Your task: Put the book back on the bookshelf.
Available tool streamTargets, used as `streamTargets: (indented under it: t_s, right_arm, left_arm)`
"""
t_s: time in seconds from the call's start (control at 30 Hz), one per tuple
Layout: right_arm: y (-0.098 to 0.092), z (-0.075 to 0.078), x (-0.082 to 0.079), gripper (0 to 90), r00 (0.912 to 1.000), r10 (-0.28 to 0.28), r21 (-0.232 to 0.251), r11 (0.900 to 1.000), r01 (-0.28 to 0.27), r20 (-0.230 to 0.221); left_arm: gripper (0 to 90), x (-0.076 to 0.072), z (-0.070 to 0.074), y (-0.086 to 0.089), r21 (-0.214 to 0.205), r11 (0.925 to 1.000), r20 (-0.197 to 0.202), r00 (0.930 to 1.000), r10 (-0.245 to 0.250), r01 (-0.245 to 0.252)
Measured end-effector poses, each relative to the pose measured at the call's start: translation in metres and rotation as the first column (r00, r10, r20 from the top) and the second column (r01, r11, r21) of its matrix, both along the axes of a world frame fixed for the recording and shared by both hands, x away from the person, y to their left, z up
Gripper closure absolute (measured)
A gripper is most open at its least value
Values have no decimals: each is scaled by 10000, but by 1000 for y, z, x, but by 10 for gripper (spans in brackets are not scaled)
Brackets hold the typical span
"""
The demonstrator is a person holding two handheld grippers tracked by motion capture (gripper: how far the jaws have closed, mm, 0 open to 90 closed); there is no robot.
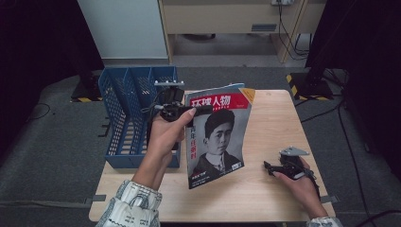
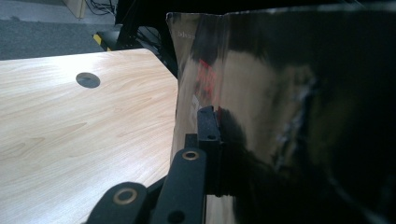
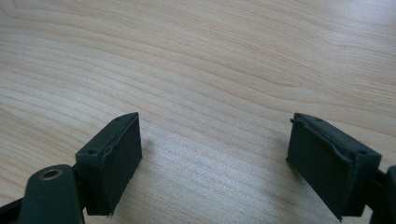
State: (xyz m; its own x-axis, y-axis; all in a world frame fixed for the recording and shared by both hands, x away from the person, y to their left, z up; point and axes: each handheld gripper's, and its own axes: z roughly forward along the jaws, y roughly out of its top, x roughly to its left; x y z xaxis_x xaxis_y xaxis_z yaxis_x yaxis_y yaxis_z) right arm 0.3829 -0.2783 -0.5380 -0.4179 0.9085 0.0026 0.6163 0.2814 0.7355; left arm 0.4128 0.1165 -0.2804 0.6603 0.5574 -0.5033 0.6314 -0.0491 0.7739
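With the left gripper (image 1: 201,111) clamped on the magazine (image 1: 218,135) upright just right of the rack (image 1: 124,113), we'd keep it vertical — square to a slot — right gripper (image 3: 215,163) gaping, idle.

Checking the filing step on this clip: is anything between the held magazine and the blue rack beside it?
Nothing visible stands in the way. The left tongs grip the magazine near its top edge and hold it upright above the table, just right of the rack. The rack's slots look empty from above.
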Motion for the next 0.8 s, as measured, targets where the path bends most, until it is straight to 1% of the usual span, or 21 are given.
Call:
streamTargets:
  t_s: [0.27, 0.37, 0.47, 0.53, 0.57, 0.6, 0.67, 0.7, 0.8]
  right_arm:
    - [0, 0, 0, 179, 10000, -9, 1, 10000, 9, 17]
    - [0, 0, 0, 179, 10000, -17, 4, 10000, 17, 6]
    - [0, 0, 0, 179, 10000, -11, 1, 10000, 11, 19]
    - [0, 0, 0, 179, 10000, -8, 1, 10000, 8, 20]
    - [0, 0, 0, 179, 10000, -8, 1, 10000, 8, 20]
    - [0, 0, 0, 179, 10000, -8, 0, 10000, 8, 20]
    - [0, 0, 0, 179, 10000, -9, 0, 10000, 9, 19]
    - [0, 0, 0, 179, 10000, -8, 1, 10000, 8, 19]
    - [0, 0, 0, 179, 10000, -8, 0, 10000, 8, 20]
  left_arm:
    - [861, -2, 3, 13, 80, 9998, 39, 9998, 178, -178]
    - [861, -3, 5, 21, 140, 9994, 61, 9995, 321, -322]
    - [861, -3, 6, 26, 123, 9992, 76, 9993, 377, -378]
    - [861, -4, 7, 33, 93, 9988, 96, 9988, 479, -480]
    - [861, -4, 7, 33, 93, 9988, 96, 9988, 479, -480]
    - [861, -4, 7, 38, 61, 9983, 94, 9983, 576, -576]
    - [861, -4, 7, 41, 65, 9981, 88, 9981, 612, -613]
    - [861, -4, 7, 45, 76, 9976, 66, 9976, 687, -688]
    - [861, -4, 6, 49, 92, 9972, 46, 9972, 748, -749]
